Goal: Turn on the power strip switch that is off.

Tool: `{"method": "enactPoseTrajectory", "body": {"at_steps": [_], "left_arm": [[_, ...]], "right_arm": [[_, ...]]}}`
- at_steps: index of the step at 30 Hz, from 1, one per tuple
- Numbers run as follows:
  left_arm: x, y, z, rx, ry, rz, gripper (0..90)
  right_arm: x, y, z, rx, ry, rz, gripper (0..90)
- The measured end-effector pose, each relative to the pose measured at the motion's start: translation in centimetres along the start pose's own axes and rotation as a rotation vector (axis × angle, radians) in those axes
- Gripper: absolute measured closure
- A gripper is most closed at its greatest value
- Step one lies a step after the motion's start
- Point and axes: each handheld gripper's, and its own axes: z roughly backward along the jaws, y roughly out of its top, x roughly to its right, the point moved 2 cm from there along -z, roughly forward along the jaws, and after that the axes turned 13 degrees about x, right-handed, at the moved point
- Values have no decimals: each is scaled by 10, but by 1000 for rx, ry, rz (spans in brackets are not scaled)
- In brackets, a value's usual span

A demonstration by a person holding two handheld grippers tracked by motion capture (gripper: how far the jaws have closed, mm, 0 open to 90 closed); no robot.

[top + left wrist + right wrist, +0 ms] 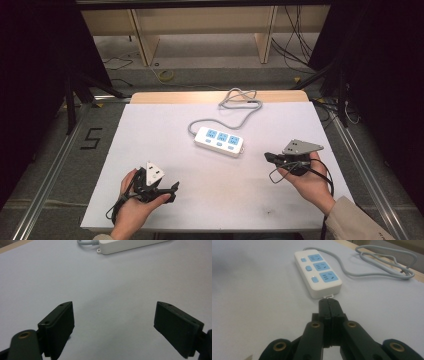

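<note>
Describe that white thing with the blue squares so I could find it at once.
Start from the white sheet covering the table; near its middle, between the two hand-held grippers, lies a white power strip. It has three blue socket faces in a row, each with a small button beside it. A grey cable runs from one end and coils near the table's far edge; nothing else lies loose on the sheet.

Brightness: the white-covered bench [165, 150] is evenly and brightly lit from above; the room around it falls to near black.
Shadows: soft and faint, just beneath the white three-socket power strip [220, 141].
Glare: none on the matte sheet.
Focus: the black tongs [113, 328] are near and soft-edged; the high view is grainy.
</note>
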Motion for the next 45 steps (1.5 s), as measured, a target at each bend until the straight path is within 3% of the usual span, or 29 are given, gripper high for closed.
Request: {"method": "enactPoseTrajectory", "body": {"at_steps": [45], "left_arm": [[0, 0, -1, 0, 1, -1, 162]], "right_arm": [[-7, 16, -45, -27, 16, 23, 900]]}}
